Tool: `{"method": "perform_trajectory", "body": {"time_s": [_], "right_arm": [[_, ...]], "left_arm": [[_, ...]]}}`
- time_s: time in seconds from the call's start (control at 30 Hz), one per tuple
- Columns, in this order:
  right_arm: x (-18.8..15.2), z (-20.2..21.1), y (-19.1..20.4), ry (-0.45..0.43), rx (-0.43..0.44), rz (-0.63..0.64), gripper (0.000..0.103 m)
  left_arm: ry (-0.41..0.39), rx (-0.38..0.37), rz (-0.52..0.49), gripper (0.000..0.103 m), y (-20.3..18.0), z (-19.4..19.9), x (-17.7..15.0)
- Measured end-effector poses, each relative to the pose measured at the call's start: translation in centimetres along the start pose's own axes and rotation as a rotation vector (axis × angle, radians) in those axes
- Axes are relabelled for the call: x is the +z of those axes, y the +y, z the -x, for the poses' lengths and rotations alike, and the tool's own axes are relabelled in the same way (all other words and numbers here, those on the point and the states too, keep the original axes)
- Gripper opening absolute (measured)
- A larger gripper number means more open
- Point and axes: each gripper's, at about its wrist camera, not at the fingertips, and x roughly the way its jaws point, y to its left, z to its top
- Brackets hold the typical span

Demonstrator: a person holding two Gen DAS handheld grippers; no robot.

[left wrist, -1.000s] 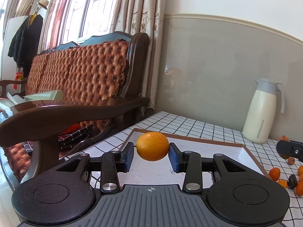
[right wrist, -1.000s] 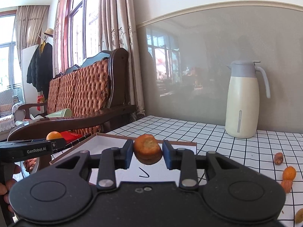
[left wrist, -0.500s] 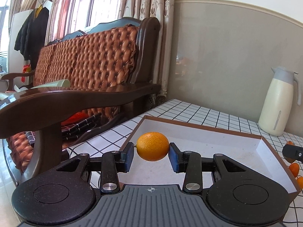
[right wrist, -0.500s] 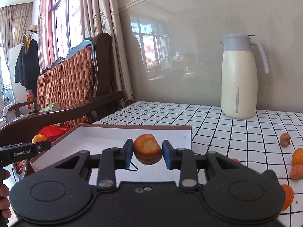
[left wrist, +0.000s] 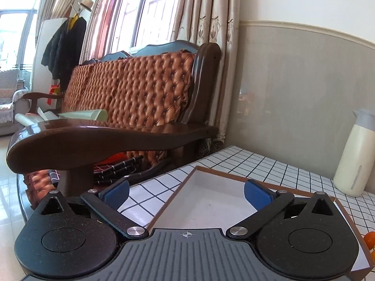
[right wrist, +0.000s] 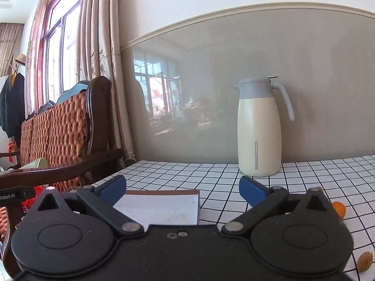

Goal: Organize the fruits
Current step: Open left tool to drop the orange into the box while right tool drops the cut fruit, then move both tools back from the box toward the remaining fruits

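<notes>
My left gripper (left wrist: 186,193) is open and empty above the near left corner of a shallow brown box with a white floor (left wrist: 211,207). My right gripper (right wrist: 182,189) is open and empty too, above the box's far right corner (right wrist: 161,205). No fruit shows inside the box; both gripper bodies hide its near part. A small orange fruit (right wrist: 339,208) and a tan one (right wrist: 364,261) lie on the checked tablecloth to the right. Part of an orange fruit (left wrist: 369,246) shows right of the box in the left wrist view.
A cream thermos jug (right wrist: 259,128) stands on the table at the back by the grey wall, also in the left wrist view (left wrist: 356,154). A wooden sofa with a brown tufted back (left wrist: 131,98) stands just left of the table edge.
Both grippers opened. The orange held by the left gripper and the brownish-orange fruit held by the right gripper are gone from the fingers and out of sight. Both grippers shifted over the box.
</notes>
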Motion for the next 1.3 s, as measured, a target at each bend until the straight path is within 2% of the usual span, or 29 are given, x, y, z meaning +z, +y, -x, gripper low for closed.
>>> {"method": "perform_trajectory", "body": {"time_s": [0.13,0.27,0.67,0.97,1.3], "right_arm": [[-0.2,-0.5,-1.1,0.056,0.01,-0.058,0.097],[-0.4,-0.4,-1.5,0.072,0.022,-0.101,0.097],[-0.8,0.1,-1.2,0.103,0.045,-0.069,0.097],[-0.8,1.1,-1.7,0.116,0.05,-0.038,0.097],[-0.9,2.7,-3.6,0.137,0.033,-0.032,0.097]], "left_arm": [[0.007,-0.016,-0.001,0.103,-0.3,0.2,-0.2],[-0.005,-0.017,-0.035,0.103,-0.9,0.4,-0.3],[0.046,-0.013,-0.058,0.103,-2.0,0.1,-0.9],[0.031,-0.061,-0.135,0.103,-4.5,1.2,-1.5],[0.008,-0.158,-0.226,0.103,-8.6,3.1,-2.5]]}}
